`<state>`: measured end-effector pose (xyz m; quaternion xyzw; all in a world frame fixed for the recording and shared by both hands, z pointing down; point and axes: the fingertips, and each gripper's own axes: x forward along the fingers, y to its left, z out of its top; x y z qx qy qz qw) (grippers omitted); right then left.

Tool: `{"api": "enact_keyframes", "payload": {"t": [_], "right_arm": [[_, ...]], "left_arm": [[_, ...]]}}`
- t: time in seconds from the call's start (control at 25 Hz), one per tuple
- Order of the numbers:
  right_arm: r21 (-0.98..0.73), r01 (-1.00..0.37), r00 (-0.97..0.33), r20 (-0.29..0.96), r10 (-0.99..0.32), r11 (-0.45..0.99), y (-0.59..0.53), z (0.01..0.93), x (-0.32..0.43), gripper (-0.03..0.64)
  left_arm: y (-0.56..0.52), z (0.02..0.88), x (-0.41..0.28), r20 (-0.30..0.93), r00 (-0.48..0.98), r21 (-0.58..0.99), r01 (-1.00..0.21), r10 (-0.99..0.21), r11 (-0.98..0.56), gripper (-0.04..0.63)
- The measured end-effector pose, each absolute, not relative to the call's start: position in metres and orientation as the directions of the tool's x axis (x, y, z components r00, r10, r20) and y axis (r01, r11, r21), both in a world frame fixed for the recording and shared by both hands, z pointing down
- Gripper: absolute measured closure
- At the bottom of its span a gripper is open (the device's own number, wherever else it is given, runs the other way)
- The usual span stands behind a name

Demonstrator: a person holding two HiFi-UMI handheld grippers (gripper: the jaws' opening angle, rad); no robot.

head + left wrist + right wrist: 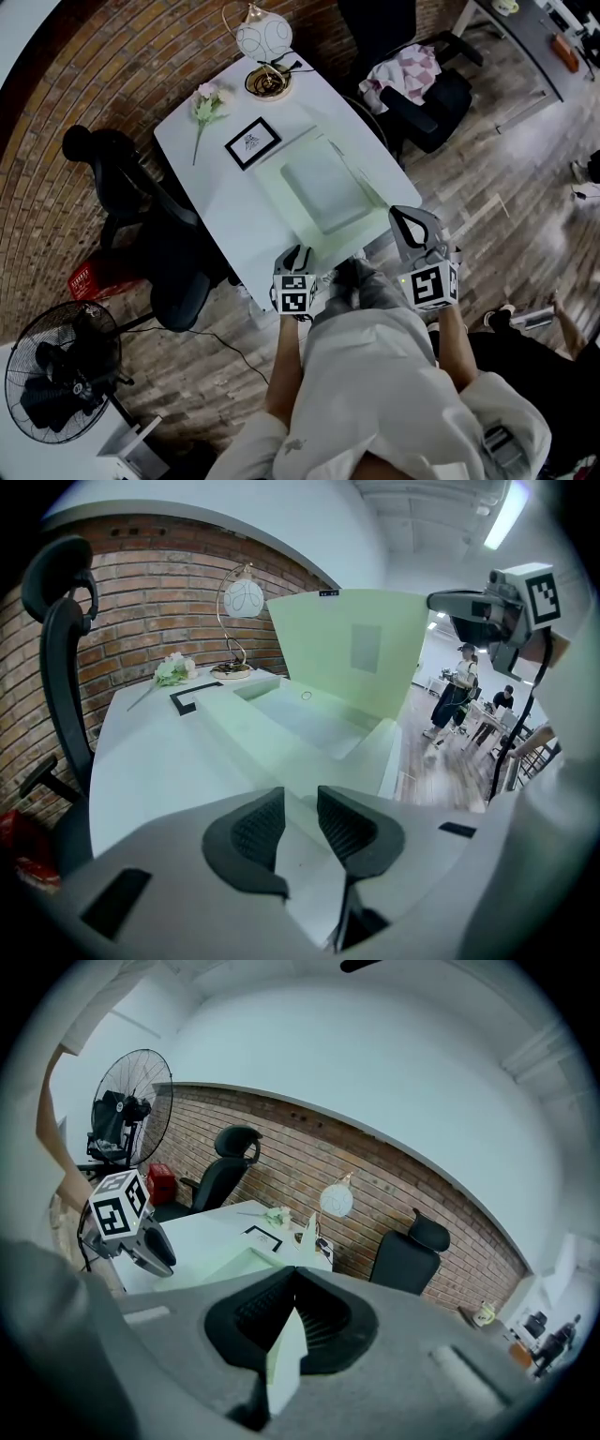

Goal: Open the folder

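The only marks I can make out are the black-and-white square codes on my cubes. The print on the framed card at eleven o'clock from the folder is too small to read.

My right gripper is off the table's right edge, at four o'clock in the head view. The forearm reaches out from my side and the nose tips only slightly down. Its fingers are closed tight on the free edge of the cover, and a thin pale sheet runs edge-on between the pads.

My left gripper sits at the table's near edge, at six o'clock, aimed steeply down. Its fingers stand a narrow gap apart and the folder's near corner lies just ahead of that gap. I see no pad pressing on it.

The folder is pale green and lies in the middle of the white table. Its base is flat and shallow like a tray. Its cover is lifted well off the base and stands tilted toward one o'clock in the left gripper view. A small pale rectangle shows on the cover's inner face.
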<state>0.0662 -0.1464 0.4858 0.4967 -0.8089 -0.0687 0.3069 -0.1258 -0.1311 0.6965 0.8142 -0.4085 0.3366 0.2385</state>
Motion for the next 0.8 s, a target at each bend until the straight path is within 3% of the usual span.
{"api": "enact_keyframes", "payload": {"t": [0.48, 0.8], "right_arm": [[0.461, -0.750, -0.274, 0.436, -0.857, 0.475, -0.152, 0.481, 0.081, 0.611], [0.401, -0.813, -0.250, 0.416, -0.874, 0.423, -0.149, 0.488, 0.091, 0.611]], "left_arm": [[-0.132, 0.698, -0.126, 0.742, 0.440, 0.110, -0.824, -0.505, -0.556, 0.486], [-0.130, 0.698, -0.125, 0.744, 0.440, 0.111, -0.823, -0.503, -0.557, 0.486]]}}
